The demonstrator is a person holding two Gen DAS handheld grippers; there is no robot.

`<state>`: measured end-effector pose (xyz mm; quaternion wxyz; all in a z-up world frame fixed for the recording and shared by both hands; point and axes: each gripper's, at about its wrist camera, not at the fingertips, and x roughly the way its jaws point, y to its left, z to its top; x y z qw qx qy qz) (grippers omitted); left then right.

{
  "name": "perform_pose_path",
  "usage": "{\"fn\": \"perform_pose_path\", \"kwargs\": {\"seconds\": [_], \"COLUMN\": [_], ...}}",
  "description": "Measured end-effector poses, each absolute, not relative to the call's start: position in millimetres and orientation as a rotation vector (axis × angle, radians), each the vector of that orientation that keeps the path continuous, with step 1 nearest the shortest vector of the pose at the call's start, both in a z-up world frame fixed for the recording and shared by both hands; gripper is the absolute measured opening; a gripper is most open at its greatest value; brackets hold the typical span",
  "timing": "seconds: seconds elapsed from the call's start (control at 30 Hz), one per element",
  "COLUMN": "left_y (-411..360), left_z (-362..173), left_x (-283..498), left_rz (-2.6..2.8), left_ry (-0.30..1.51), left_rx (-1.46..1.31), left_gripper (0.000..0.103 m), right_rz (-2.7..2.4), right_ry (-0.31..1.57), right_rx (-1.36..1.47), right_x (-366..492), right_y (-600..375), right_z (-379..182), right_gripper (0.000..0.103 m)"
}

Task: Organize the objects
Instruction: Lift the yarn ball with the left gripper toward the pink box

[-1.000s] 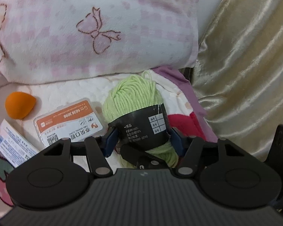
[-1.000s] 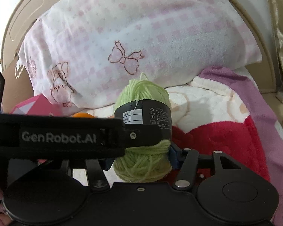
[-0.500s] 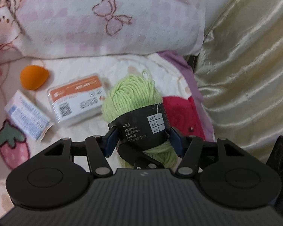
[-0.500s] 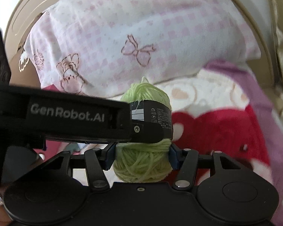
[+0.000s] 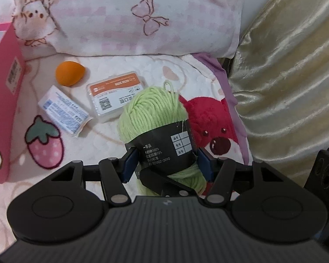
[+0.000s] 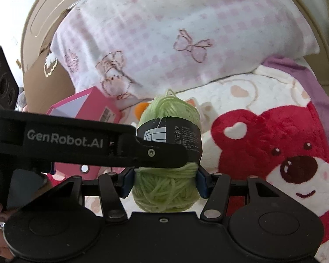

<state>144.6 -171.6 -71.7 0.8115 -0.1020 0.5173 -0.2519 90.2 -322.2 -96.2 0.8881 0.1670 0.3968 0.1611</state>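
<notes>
Both grippers (image 5: 165,166) (image 6: 164,183) around yarn ball (image 5: 152,111)

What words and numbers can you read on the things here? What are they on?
"GenRobot.AI": on the left gripper, side of its arm.
"100%" twice, "FZ/T21002-2010": black band on the yarn, amid Chinese text.
"6638 3098": orange-topped plastic box, upside down; other print blurred.
White packet and pink box barcode label: too small.

Left claw (image 5: 166,167), right claw (image 6: 164,182) both clamped.

Fuzzy green yarn ball (image 5: 151,111), matt paper band (image 5: 164,151), fleecy blanket (image 5: 111,135), glossy satin curtain (image 5: 291,76)
</notes>
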Motion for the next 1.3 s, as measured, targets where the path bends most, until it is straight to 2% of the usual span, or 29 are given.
{"fn": "perform_pose_path", "kwargs": {"seconds": [0.6,0.9,1.3], "left_y": [-105.1,-71.8,-28.9], "left_z": [-37.4,-22.3,11.8], "left_x": [107.4,78.4,64.8], "left_rz": [-0.521,-0.513,-0.512], "left_ry": [1.182,1.149,1.138], "left_rx": [-0.276,-0.345,-0.358], "left_gripper": [0.057,0.057,0.057], "right_rz": [0.449,0.448,0.522], "right_ry": [0.888,0.801,0.791], "right_rx": [0.261,0.054,-0.013], "right_x": [53.9,20.2,13.5], "right_y": [-269.2,-227.3,-193.5], "right_z": [-55.3,-32.5,6.0], "right_gripper": [0.061,0.061,0.06]}}
